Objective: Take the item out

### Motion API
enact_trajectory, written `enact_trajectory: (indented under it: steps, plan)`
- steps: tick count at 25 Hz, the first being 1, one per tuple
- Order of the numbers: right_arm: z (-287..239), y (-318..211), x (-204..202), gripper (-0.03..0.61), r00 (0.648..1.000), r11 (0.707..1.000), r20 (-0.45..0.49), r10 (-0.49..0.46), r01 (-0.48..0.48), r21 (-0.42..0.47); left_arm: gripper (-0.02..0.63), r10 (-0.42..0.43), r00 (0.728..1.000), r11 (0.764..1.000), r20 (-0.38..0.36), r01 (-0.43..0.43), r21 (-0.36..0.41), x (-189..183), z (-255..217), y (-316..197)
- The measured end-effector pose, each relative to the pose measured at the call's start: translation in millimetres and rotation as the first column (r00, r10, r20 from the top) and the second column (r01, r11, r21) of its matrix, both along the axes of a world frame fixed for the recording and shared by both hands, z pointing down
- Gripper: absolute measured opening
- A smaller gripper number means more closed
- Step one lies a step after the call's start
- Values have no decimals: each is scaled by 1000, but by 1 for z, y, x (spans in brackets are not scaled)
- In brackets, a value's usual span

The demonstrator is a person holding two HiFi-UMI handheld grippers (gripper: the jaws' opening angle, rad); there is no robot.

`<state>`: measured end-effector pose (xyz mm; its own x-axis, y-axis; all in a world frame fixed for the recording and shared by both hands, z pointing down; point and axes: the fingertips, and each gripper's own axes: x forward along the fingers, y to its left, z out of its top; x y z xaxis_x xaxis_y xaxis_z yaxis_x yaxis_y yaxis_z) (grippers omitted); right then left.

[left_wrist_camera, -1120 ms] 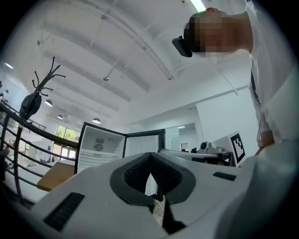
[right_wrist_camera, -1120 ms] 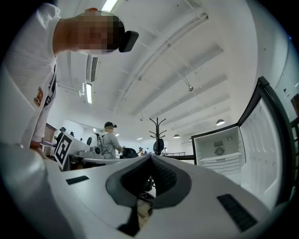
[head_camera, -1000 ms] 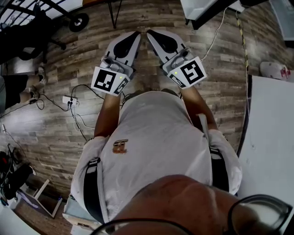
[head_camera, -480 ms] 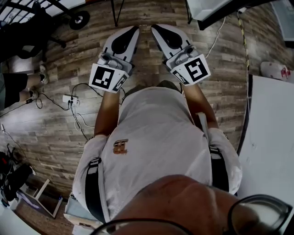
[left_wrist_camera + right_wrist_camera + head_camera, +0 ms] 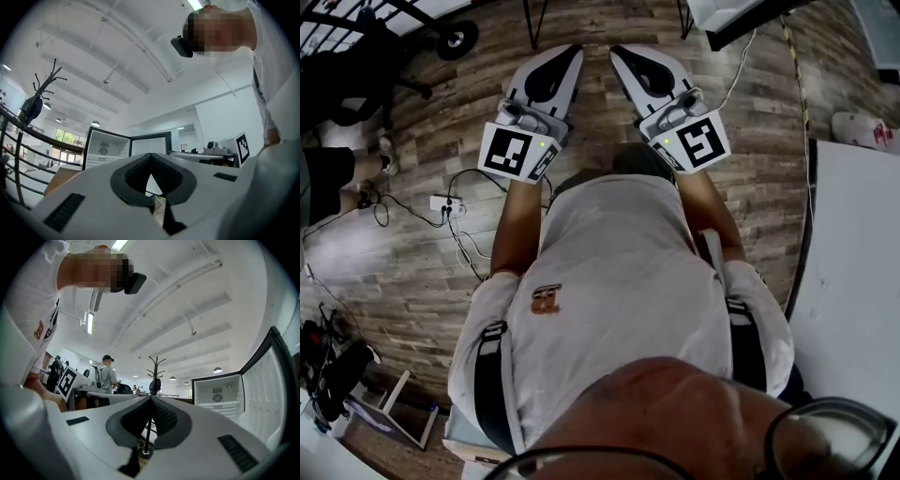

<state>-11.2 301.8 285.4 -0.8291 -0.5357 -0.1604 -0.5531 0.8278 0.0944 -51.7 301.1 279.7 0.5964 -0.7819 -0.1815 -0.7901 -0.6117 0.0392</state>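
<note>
The wooden floor (image 5: pixel 422 253) had slid a little under the head view over the last second, so the person seemed to be on the move rather than working at the white surface (image 5: pixel 853 281) on the right. An open fridge (image 5: pixel 105 150) stood ahead, well apart from both tools; its white inside showed a shelf, but no item could be made out there, so the thing to be taken out was not yet found.

The left gripper (image 5: pixel 572 54) and the right gripper (image 5: pixel 619 52) had been carried slightly further out from the chest, side by side and pointing forward. Each had its jaws pressed together with nothing between them. To my eye the task was only at the approach: the jaws would have to part before any reach into the fridge.
</note>
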Motion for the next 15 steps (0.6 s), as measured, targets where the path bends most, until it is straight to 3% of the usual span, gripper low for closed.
enact_trajectory:
  steps: [7,15]
  plan:
    - [8,-11,-3,34,1000,1000,-16,20,-20,-6,18,2,1000,1000,-16,-2,-5,-9,7,-14]
    - [19,-65,-14,34,1000,1000,-16,20,-20,-7,18,-9,1000,1000,-9,9,-10,-23,18,-63]
